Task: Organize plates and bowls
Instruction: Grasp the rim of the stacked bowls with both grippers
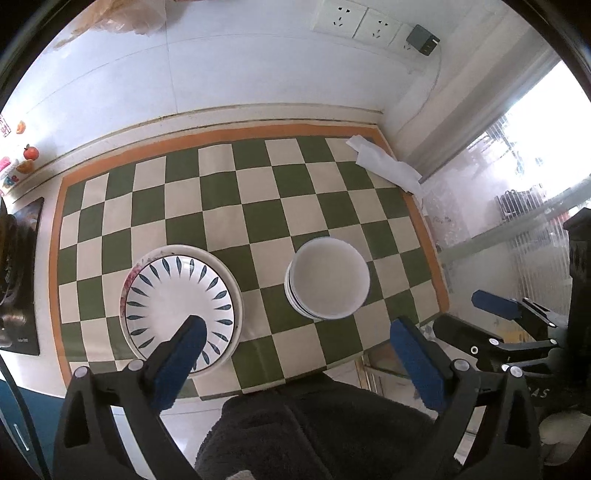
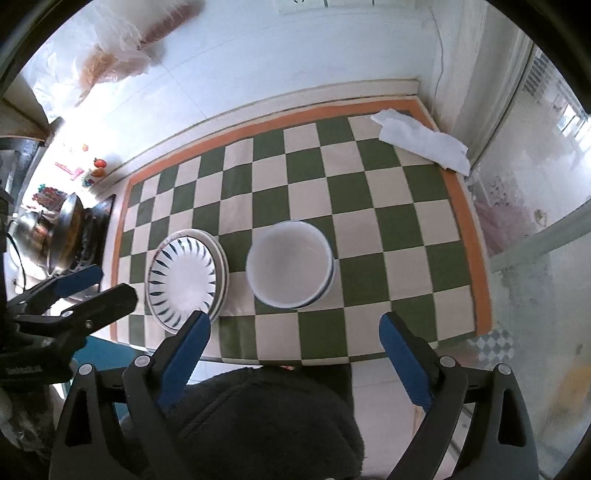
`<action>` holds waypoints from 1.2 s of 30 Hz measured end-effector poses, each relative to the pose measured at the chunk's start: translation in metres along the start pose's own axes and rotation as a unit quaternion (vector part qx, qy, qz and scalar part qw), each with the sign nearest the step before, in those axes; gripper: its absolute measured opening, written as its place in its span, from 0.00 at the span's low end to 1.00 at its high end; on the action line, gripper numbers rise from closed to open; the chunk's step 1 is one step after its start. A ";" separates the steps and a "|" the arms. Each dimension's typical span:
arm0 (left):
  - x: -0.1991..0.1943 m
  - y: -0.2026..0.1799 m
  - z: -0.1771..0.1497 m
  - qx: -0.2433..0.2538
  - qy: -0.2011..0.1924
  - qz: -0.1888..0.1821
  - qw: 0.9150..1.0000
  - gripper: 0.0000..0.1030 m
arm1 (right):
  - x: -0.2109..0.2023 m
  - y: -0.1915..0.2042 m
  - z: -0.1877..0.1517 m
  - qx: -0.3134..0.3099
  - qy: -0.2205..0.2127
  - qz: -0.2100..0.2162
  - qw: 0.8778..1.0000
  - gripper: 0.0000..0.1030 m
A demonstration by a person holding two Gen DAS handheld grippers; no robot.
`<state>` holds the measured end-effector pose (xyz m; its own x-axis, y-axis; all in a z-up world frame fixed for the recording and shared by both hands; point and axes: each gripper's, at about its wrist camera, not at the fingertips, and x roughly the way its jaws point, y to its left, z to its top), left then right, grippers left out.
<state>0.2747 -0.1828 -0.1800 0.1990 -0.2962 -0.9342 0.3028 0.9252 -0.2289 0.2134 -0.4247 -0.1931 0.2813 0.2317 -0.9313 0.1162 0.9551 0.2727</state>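
A stack of plates [image 1: 181, 306], topped by a white plate with blue leaf marks, sits on the green-and-cream checked mat [image 1: 243, 192]; it also shows in the right wrist view [image 2: 184, 277]. A stack of white bowls [image 1: 327, 278] stands to its right, also in the right wrist view [image 2: 290, 264]. My left gripper [image 1: 299, 328] is open and empty, held above the mat's near edge. My right gripper [image 2: 293, 325] is open and empty, held above the near edge before the bowls. It also shows in the left wrist view [image 1: 461, 317].
A folded white cloth [image 1: 386, 164] lies at the mat's far right corner. A stove with a metal pan [image 2: 62, 236] is at the left. A tiled wall with sockets [image 1: 354, 18] is behind. A window is on the right. A dark fleece sleeve [image 1: 314, 432] fills the bottom.
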 end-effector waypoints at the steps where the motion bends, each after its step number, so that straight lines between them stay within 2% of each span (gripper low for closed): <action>1: 0.005 0.002 0.001 -0.002 0.005 0.000 1.000 0.99 | 0.003 -0.001 0.001 0.001 0.000 0.001 1.000 0.93; 4: 0.024 0.008 0.004 -0.010 0.017 -0.003 1.000 0.99 | 0.015 -0.007 0.005 0.008 0.000 0.007 1.000 0.93; 7: 0.055 0.018 0.012 -0.030 0.038 -0.022 0.999 0.99 | 0.035 -0.017 0.011 0.020 0.003 0.024 0.999 0.93; 10: 0.085 0.028 0.021 -0.042 0.035 -0.019 0.998 0.99 | 0.067 -0.033 0.017 0.044 0.007 0.061 0.997 0.93; 11: 0.095 0.029 0.024 -0.040 0.031 -0.032 0.998 0.99 | 0.081 -0.041 0.019 0.057 -0.003 0.068 0.996 0.93; 13: 0.115 0.032 0.029 -0.044 0.044 -0.034 0.997 0.99 | 0.106 -0.051 0.020 0.066 -0.005 0.064 0.996 0.93; 15: 0.141 0.036 0.034 -0.055 0.072 -0.057 0.994 0.99 | 0.134 -0.059 0.021 0.078 0.021 0.067 0.994 0.93; 18: 0.172 0.035 0.039 -0.059 0.113 -0.068 0.989 0.98 | 0.177 -0.075 0.018 0.117 0.062 0.109 0.985 0.93; 22: 0.204 0.031 0.045 -0.055 0.145 -0.054 0.986 0.96 | 0.212 -0.086 0.010 0.144 0.083 0.138 0.976 0.93; 25: 0.222 0.031 0.048 -0.069 0.169 -0.059 0.981 0.86 | 0.235 -0.093 0.006 0.167 0.094 0.165 0.968 0.92; 28: 0.242 0.031 0.050 -0.076 0.203 -0.069 0.974 0.81 | 0.249 -0.097 0.004 0.181 0.102 0.175 0.962 0.87; 31: 0.255 0.029 0.050 -0.071 0.224 -0.082 0.968 0.64 | 0.264 -0.099 0.003 0.198 0.111 0.195 0.954 0.80; 32: 0.260 0.029 0.049 -0.072 0.231 -0.092 0.966 0.55 | 0.267 -0.099 0.003 0.201 0.113 0.200 0.952 0.77; 33: 0.262 0.029 0.049 -0.075 0.234 -0.106 0.964 0.52 | 0.271 -0.100 0.003 0.205 0.116 0.207 0.950 0.75; 36: 0.263 0.028 0.051 -0.087 0.235 -0.135 0.959 0.47 | 0.286 -0.098 0.002 0.214 0.134 0.224 0.941 0.59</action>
<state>0.3832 -0.2465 -0.4185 -0.3191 -0.4287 -0.8452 0.1150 0.8677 -0.4836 0.2841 -0.4523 -0.4857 0.1508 0.6865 -0.7113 0.4326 0.6012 0.6719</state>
